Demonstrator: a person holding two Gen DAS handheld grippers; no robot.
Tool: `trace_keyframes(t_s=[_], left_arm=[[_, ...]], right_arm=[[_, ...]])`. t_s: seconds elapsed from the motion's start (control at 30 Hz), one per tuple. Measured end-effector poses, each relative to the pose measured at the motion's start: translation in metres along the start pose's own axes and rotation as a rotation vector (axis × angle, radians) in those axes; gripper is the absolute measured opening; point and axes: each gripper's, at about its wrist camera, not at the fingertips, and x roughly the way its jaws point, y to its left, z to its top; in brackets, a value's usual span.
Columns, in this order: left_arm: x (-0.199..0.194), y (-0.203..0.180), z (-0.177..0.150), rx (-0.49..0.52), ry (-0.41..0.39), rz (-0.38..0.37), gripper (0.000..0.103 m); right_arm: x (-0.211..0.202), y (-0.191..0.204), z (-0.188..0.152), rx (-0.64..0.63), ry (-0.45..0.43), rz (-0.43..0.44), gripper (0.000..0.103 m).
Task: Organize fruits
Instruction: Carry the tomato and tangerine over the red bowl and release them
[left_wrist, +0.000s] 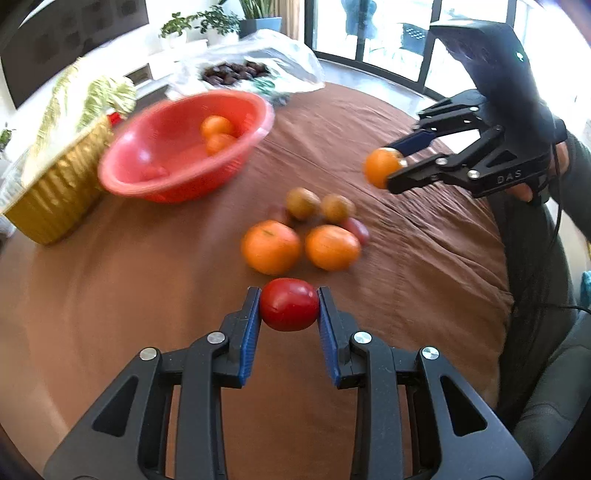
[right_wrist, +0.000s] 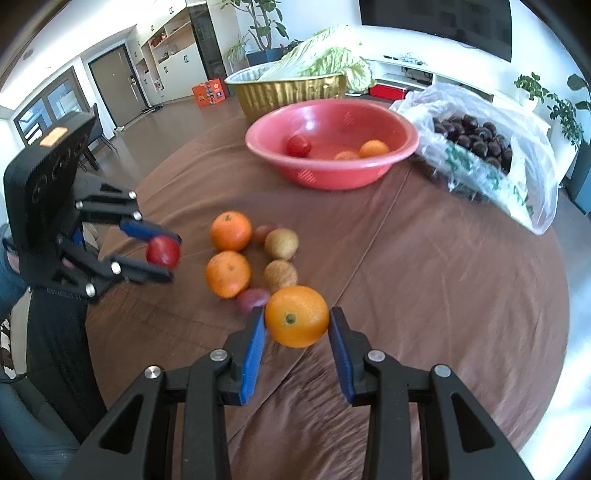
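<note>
My left gripper (left_wrist: 289, 308) is shut on a red tomato (left_wrist: 289, 309), held above the brown tablecloth; from the right wrist view that gripper (right_wrist: 168, 254) and its tomato (right_wrist: 163, 252) hang at the left. My right gripper (right_wrist: 297, 323) is shut on a small orange (right_wrist: 296, 316), also seen at the right of the left wrist view (left_wrist: 382, 168). A red bowl (right_wrist: 325, 177) at the back holds two oranges (right_wrist: 373, 148) and a tomato (right_wrist: 298, 145). A cluster of loose fruit lies mid-table: two oranges (right_wrist: 231, 230), two brownish kiwis (right_wrist: 281, 243) and small reddish fruits (right_wrist: 252, 298).
A gold foil tray (right_wrist: 291, 92) with a cabbage (right_wrist: 328, 55) stands behind the bowl. A clear plastic bag of dark fruit (right_wrist: 476, 142) lies at the back right. A person's hand and sleeve (left_wrist: 569, 173) hold the right gripper. The round table's edge (right_wrist: 546, 332) curves on the right.
</note>
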Motion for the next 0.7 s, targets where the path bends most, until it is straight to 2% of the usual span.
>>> trace_keyframes(t_s=[0.17, 0.3, 0.5, 0.7], left_arm=[[-0.011, 0.038, 0.03, 0.016, -0.03, 0.083, 0.028], [-0.011, 0.069, 0.061, 0.013, -0.056, 0.116, 0.028], [0.011, 0.101, 0.107, 0.022, -0.046, 0.138, 0.028], [0.048, 0.112, 0.127, 0.045, 0.002, 0.151, 0.028]], right_arm=[[-0.007, -0.01, 0.029, -0.04, -0.019, -0.037, 0.037], [-0.009, -0.016, 0.057, -0.07, -0.034, -0.064, 0.037], [0.004, -0.026, 0.103, -0.096, -0.037, -0.084, 0.037], [0.036, -0.03, 0.138, -0.117, -0.003, -0.091, 0.037]])
